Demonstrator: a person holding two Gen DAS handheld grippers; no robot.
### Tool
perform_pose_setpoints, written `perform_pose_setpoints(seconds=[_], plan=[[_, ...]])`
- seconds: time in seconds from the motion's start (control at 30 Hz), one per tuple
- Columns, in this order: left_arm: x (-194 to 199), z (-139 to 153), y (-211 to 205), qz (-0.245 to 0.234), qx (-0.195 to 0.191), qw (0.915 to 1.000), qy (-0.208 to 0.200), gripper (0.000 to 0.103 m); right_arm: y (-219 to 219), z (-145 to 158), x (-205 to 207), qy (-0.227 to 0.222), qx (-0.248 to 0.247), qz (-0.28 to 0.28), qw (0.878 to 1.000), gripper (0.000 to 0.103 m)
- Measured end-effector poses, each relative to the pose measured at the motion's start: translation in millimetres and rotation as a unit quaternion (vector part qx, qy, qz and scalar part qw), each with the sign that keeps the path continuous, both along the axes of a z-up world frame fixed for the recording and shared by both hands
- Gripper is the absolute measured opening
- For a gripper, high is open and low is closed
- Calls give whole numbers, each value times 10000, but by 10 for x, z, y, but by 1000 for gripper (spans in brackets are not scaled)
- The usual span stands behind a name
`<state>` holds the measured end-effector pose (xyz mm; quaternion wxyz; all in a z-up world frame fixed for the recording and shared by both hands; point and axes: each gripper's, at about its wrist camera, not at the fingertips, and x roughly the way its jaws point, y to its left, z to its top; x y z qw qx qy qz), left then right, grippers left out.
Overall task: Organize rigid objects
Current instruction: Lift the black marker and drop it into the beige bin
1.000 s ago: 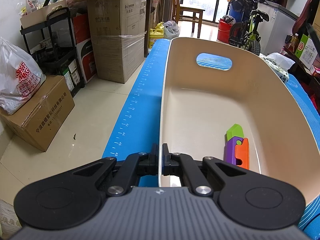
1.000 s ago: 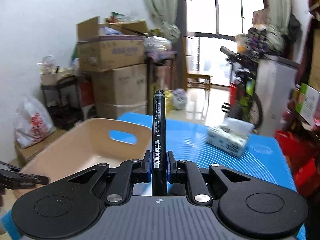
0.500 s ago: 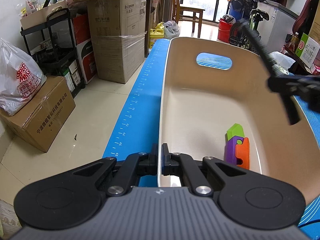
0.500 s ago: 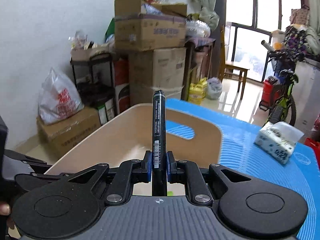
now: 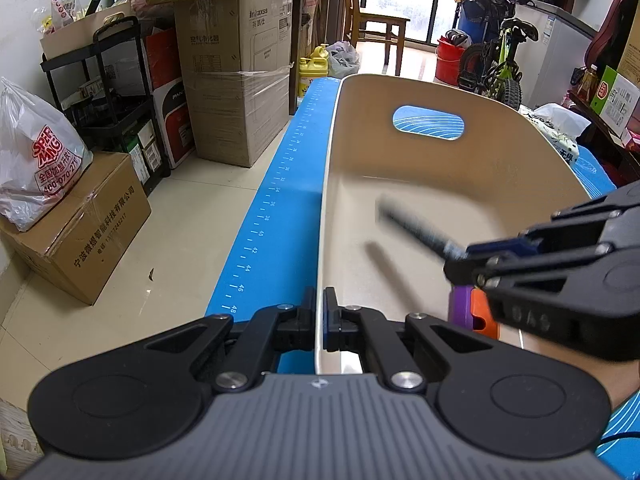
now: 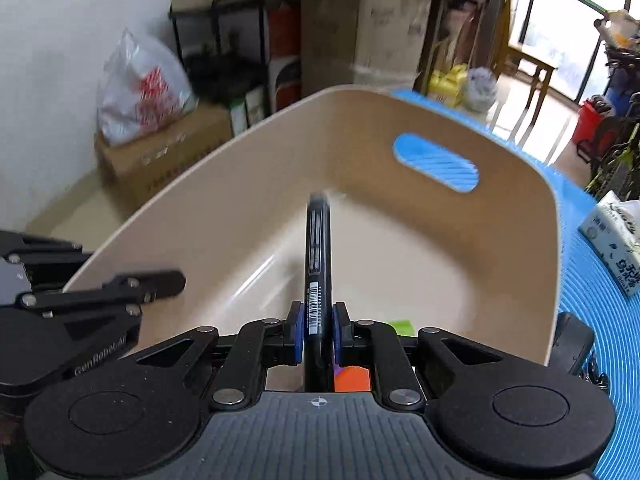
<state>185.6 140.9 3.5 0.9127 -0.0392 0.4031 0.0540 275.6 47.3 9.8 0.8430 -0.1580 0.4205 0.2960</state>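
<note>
While the black marker [image 6: 318, 256] sits pinched between the blue pads of the right tool [image 6: 317, 330], its tip points down into the beige tub [image 6: 440, 216], so the pen hangs over the inside of the tub and not on the floor of it as far as I can tell. From the left wrist view the marker [image 5: 416, 226] is blurry, slanting out of the right tool [image 5: 460, 254] with its shadow on the tub bottom. Barcode label on the barrel faces up, pretty easy to spot.

Down in the near corner of the tub there's a small toy [image 5: 470, 310] made of purple and orange blocks, with a green bit [image 6: 400, 326] peeking out past the right tool's finger. It lies flat on the bottom, mostly hidden.

Left tool [image 5: 319, 322] is pressed together on the near rim of the tub, one finger outside the wall, one inside.

The tub stands on a blue mat [image 5: 280, 216] with ruler marks that covers the worktop. A tissue pack [image 6: 614, 240] lies on the mat beyond the tub's far side, well apart from it. Past the mat edge: cardboard boxes [image 5: 236, 92] stacked on the floor, a white plastic bag [image 5: 36, 160] on another box, and a kid's bike [image 5: 500, 68] by the window.
</note>
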Motion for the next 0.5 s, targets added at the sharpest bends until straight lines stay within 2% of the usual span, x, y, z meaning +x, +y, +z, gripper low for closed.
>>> perform_pose_setpoints(seconds=[0.13, 0.2, 0.27, 0.33, 0.4, 0.5], plan=[[-2, 1, -4, -2, 12, 10000, 2, 3, 129, -84, -40, 128, -408, 164, 9990, 23], [-2, 4, 0, -4, 4, 10000, 1, 3, 142, -72, -49, 71, -426, 141, 9990, 24], [-3, 3, -6, -6, 2, 10000, 1, 3, 119, -46, -53, 25, -332, 65, 9994, 37], [-3, 4, 2, -7, 11, 10000, 1, 3, 51, 12, -42, -33, -155, 21, 9999, 59], [-2, 2, 6, -5, 9, 10000, 2, 3, -26, 64, -47, -131, 29, -61, 9999, 64], [-2, 3, 8, -8, 11, 10000, 3, 4, -210, 166, -66, -221, 416, -230, 9986, 67]])
